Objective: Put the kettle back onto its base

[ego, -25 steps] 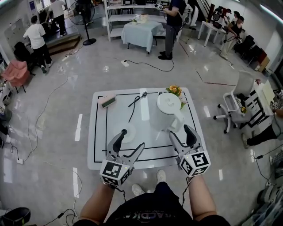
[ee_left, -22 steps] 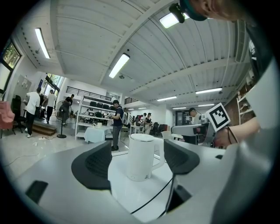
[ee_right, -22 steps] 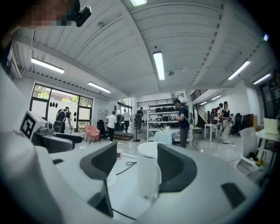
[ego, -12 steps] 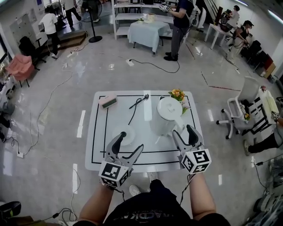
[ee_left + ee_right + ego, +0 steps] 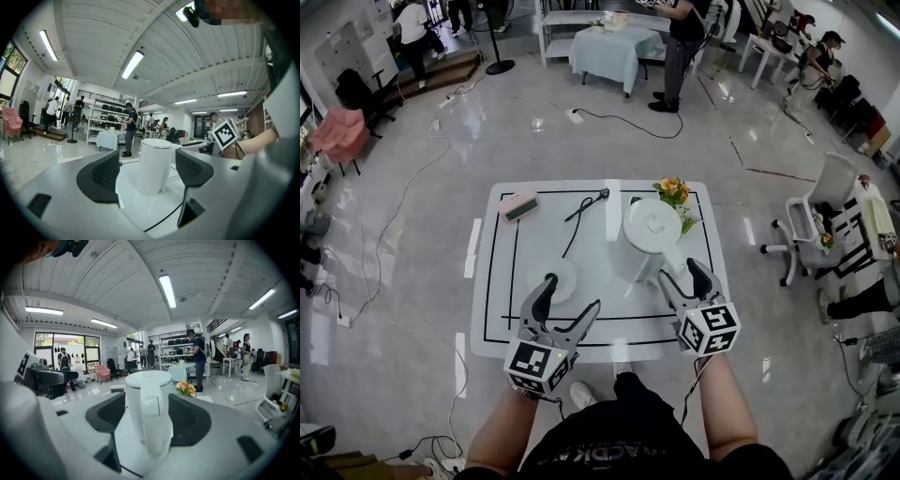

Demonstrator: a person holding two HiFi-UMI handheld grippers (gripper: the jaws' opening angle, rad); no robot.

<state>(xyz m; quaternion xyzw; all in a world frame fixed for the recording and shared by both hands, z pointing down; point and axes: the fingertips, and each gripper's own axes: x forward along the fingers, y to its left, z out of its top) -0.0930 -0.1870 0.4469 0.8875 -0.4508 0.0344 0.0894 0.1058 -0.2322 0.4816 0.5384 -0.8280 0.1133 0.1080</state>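
A white kettle (image 5: 652, 225) stands at the right rear of the white table (image 5: 492, 309), its handle toward me. Its round white base (image 5: 553, 278) lies left of centre, with a black cord (image 5: 579, 211) running back from it. My right gripper (image 5: 680, 273) is open just in front of the kettle; in the right gripper view the kettle's handle (image 5: 152, 420) sits between the open jaws of that gripper (image 5: 149, 427). My left gripper (image 5: 571, 294) is open by the base. In the left gripper view the kettle (image 5: 153, 165) stands upright ahead of this gripper (image 5: 147, 171).
A pink block (image 5: 519, 204) lies at the table's rear left and orange flowers (image 5: 673, 191) stand right behind the kettle. A black rectangle is marked on the tabletop. An office chair (image 5: 811, 217) is to the right. People stand far back in the room.
The head view has shifted, so the table sits a little higher in frame. Both grippers stay open near the front edge; the right one has edged slightly toward the kettle's handle.
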